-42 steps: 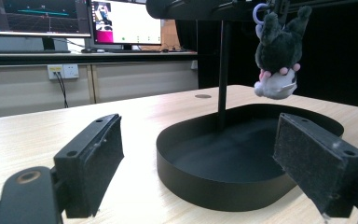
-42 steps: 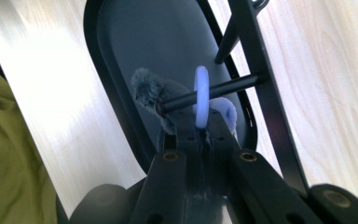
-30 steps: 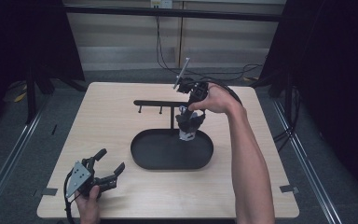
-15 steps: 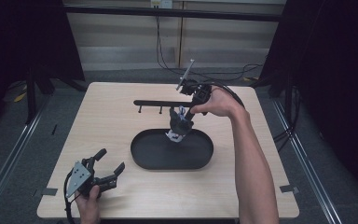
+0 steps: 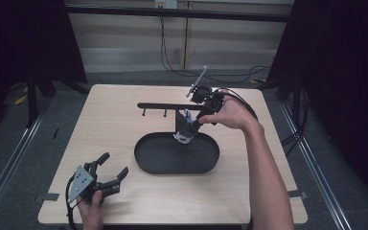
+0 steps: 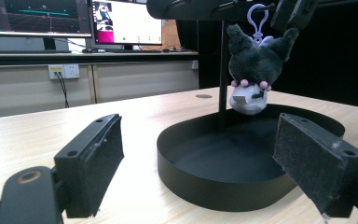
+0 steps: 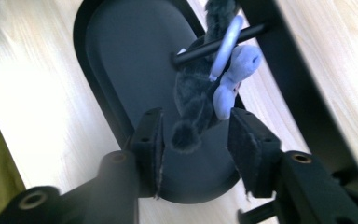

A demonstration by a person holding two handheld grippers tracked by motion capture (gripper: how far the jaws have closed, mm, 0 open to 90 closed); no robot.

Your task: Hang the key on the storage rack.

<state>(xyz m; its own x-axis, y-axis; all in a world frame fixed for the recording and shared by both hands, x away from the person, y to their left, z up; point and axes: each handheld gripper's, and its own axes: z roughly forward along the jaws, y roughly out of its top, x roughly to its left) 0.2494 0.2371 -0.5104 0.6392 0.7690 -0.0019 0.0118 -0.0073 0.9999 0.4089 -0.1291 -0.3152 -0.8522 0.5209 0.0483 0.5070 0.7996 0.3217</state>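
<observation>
A dark grey plush toy [image 5: 184,129] with a white face hangs upside down by its lilac clip [image 7: 223,44] from a peg of the black rack [image 5: 163,106], over the far end of the black oval tray [image 5: 143,158]. My right gripper [image 5: 188,125] is open, its jaws on either side of the plush [image 7: 198,100] with gaps showing. From the left gripper view the plush [image 6: 251,70] dangles just above the tray [image 6: 205,182]. My left gripper [image 5: 114,165] rests open and empty near the table's front left corner.
The rack's upright post [image 6: 223,70] stands behind the plush, and its bar carries two more bare pegs to the left. Cables trail off the table's far right edge. Monitors [image 6: 74,18] stand on a desk beyond the table.
The right hand has shifted a little left and lower at the tray's far end, and the plush has moved with it. The left gripper has stayed still.
</observation>
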